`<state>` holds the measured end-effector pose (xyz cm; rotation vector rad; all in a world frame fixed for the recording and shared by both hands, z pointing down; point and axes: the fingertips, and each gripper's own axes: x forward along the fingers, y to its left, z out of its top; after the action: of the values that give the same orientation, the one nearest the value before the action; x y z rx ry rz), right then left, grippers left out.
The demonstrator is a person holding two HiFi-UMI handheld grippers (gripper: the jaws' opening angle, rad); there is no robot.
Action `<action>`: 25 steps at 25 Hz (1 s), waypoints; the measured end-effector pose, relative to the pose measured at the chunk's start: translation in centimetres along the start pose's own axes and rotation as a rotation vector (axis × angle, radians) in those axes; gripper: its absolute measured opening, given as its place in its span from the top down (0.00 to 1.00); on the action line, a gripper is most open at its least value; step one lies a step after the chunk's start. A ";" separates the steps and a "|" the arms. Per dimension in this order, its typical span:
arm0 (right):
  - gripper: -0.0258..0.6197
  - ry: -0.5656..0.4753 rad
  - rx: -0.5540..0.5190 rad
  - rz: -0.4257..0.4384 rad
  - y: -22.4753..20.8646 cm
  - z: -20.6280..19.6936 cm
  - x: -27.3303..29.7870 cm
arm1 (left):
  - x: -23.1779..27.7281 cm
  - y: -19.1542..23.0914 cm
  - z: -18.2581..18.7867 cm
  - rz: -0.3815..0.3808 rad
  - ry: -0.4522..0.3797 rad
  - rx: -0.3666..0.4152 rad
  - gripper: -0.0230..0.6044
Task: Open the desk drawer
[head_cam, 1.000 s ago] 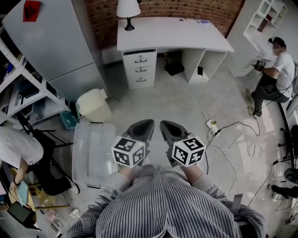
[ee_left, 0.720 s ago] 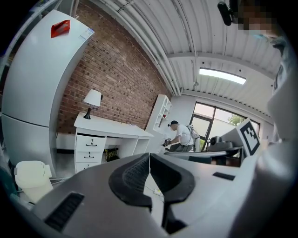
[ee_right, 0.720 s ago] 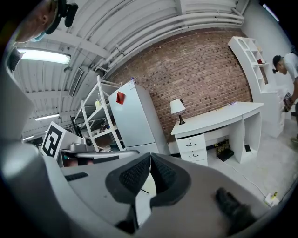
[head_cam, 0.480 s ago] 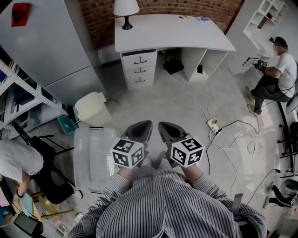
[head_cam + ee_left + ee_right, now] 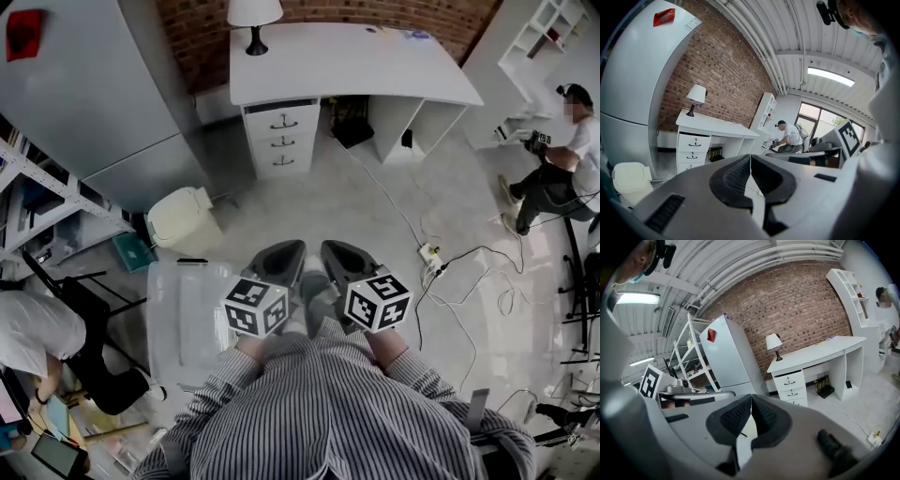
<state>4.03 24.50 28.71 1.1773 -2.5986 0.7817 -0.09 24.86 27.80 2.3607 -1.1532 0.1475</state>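
Observation:
A white desk (image 5: pixel 347 61) stands against the brick wall at the far end of the room. Under its left side sit three stacked drawers (image 5: pixel 281 141) with dark handles, all closed; they also show in the left gripper view (image 5: pixel 693 150) and the right gripper view (image 5: pixel 790 385). My left gripper (image 5: pixel 286 253) and right gripper (image 5: pixel 336 253) are held side by side close to my body, well short of the desk. Both are shut with nothing between the jaws.
A table lamp (image 5: pixel 255 19) stands on the desk's left end. A white fridge (image 5: pixel 103 84) and a white bin (image 5: pixel 183 217) lie left of the path, a clear plastic box (image 5: pixel 183 314) by my left side. Cables and a power strip (image 5: pixel 428 253) cross the floor right. A person (image 5: pixel 562 150) crouches at far right.
The whole view has shifted a little toward the desk; the bin and plastic box have slid back. Both grippers keep their place before my body, still shut.

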 end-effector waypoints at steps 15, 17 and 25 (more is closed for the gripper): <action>0.93 -0.014 -0.031 0.130 -8.6 11.6 11.7 | 11.8 8.0 9.7 0.061 -0.047 0.033 0.94; 0.93 -0.013 -0.041 0.140 -10.1 13.1 13.0 | 13.6 9.1 11.1 0.074 -0.059 0.029 0.94; 0.93 -0.001 -0.045 0.156 -16.1 17.2 16.8 | 20.1 11.5 13.9 0.094 -0.070 0.004 0.94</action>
<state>5.56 -4.35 26.64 0.9720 -2.7193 0.7465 2.24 -2.06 26.42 2.3331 -1.2991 0.1001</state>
